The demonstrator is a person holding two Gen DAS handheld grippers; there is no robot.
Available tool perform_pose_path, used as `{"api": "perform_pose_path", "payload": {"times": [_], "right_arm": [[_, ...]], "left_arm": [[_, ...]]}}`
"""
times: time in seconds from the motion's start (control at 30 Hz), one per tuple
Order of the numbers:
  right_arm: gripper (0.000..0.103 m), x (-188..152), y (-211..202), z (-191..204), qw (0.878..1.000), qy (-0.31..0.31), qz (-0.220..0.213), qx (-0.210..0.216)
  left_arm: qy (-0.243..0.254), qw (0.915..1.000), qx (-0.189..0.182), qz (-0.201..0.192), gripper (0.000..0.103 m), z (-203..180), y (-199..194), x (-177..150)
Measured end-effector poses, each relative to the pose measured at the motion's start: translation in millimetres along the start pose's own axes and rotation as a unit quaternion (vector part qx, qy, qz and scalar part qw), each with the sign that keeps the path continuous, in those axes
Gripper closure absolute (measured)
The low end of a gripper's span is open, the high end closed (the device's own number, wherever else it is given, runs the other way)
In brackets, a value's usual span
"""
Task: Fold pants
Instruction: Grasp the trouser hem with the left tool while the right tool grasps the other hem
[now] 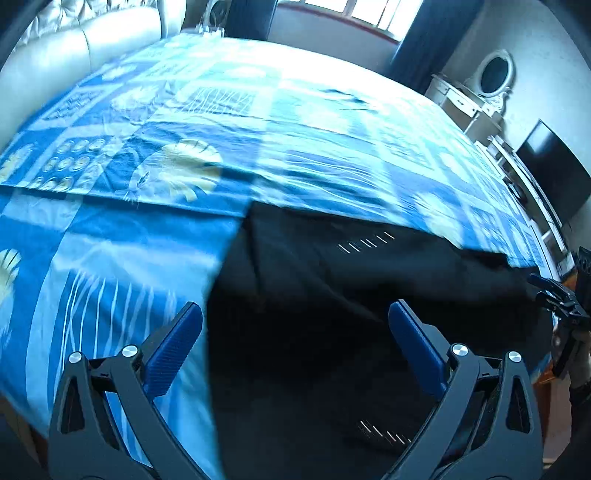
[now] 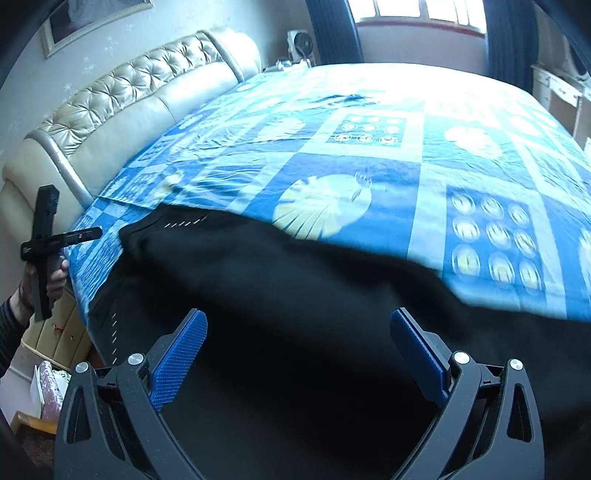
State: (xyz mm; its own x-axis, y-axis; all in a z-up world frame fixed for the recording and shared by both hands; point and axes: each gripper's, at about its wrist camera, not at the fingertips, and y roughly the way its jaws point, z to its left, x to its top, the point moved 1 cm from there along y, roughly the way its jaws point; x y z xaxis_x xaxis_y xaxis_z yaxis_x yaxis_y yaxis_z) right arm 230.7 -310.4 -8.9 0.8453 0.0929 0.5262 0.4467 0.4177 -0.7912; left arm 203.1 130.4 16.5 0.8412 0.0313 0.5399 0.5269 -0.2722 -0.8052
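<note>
Black pants (image 1: pixel 332 295) lie spread on the near part of a bed with a blue patterned sheet (image 1: pixel 147 155). They also fill the lower half of the right wrist view (image 2: pixel 295 314). Small white stitch marks show near the pants' edges. My left gripper (image 1: pixel 295 314) is open and empty, hovering above the pants' left edge. My right gripper (image 2: pixel 299 321) is open and empty above the middle of the pants. The left gripper's body shows at the left edge of the right wrist view (image 2: pixel 46 243); the right gripper's body shows at the right edge of the left wrist view (image 1: pixel 565 302).
A cream tufted headboard (image 2: pixel 129 96) runs along the bed's left side. A window (image 2: pixel 424 11) with dark curtains is at the far end. A white dresser with an oval mirror (image 1: pixel 491 77) and a dark TV screen (image 1: pixel 554 170) stand to the right.
</note>
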Motion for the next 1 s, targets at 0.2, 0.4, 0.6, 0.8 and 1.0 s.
{"api": "perform_pose_path", "payload": {"times": [0.2,0.4,0.6,0.8,1.0], "right_arm": [[0.004,40.1,55.4,-34.4,0.998,0.002,0.061,0.013],[0.005,47.6,100.2,-39.8,0.990,-0.039,0.132,0.029],[0.064,41.0,115.3,-34.2,0.981,-0.071,0.181,0.022],[0.093,48.9,86.3,-15.1,0.985,-0.091,0.146,0.006],[0.093,36.8,16.4,14.8,0.991,-0.121,0.036,-0.051]], "left_arm": [[0.001,0.9958,-0.024,0.089,0.002,37.2,80.1,44.9],[0.011,0.9909,-0.051,0.124,0.011,39.6,121.8,64.3],[0.039,0.9870,-0.076,0.136,0.070,29.8,123.7,69.6],[0.053,0.9921,-0.074,0.086,0.075,16.2,96.4,82.3],[0.042,0.9920,-0.113,0.035,0.092,7.0,40.3,78.4]]}}
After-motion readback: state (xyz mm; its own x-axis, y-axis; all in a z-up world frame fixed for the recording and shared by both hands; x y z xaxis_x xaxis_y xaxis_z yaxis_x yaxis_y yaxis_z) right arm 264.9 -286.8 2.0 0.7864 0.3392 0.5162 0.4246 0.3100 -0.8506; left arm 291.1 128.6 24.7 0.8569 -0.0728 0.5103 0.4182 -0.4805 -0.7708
